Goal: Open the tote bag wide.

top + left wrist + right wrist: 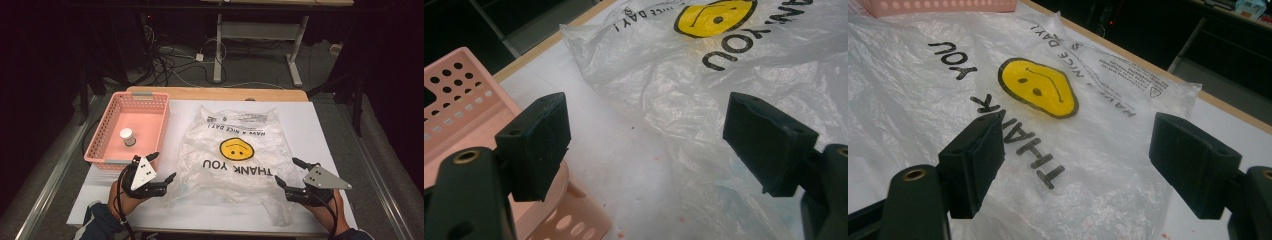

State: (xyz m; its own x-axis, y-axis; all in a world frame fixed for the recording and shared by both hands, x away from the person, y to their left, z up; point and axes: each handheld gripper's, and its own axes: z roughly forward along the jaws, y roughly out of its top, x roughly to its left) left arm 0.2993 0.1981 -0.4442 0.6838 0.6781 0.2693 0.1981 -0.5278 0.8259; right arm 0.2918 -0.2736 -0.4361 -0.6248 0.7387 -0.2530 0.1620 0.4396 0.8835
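A clear plastic bag (235, 155) lies flat and crumpled on the white sheet that covers the desk (310, 120), roughly at its middle, printed with a yellow smiley face (235, 148) and the words THANK YOU in black; from the high view the print reads upside down, with the bag's handles at the far end. The left gripper (161, 168) hovers at the bag's near left edge, its jaws spread wide with nothing between them; in the left gripper view one jaw stands over the bare white sheet just beside the pink basket (454, 100) and the other over the wrinkled plastic (684, 100), neither pad pressing on it. The right gripper (287, 172) sits at the bag's near right edge, likewise wide open and holding nothing; in the right gripper view its two black jaws frame the bag (1088, 165), with the smiley face (1038, 87) and the lettering lying beyond them. Whether the right jaw tips touch the plastic I cannot tell. The pink perforated basket (102, 132) stands on the desk's left side, well apart from the right gripper and just beyond the left one, and a small white jar (127, 136) stands upright inside it near its middle. A hand holds each gripper from the near edge.
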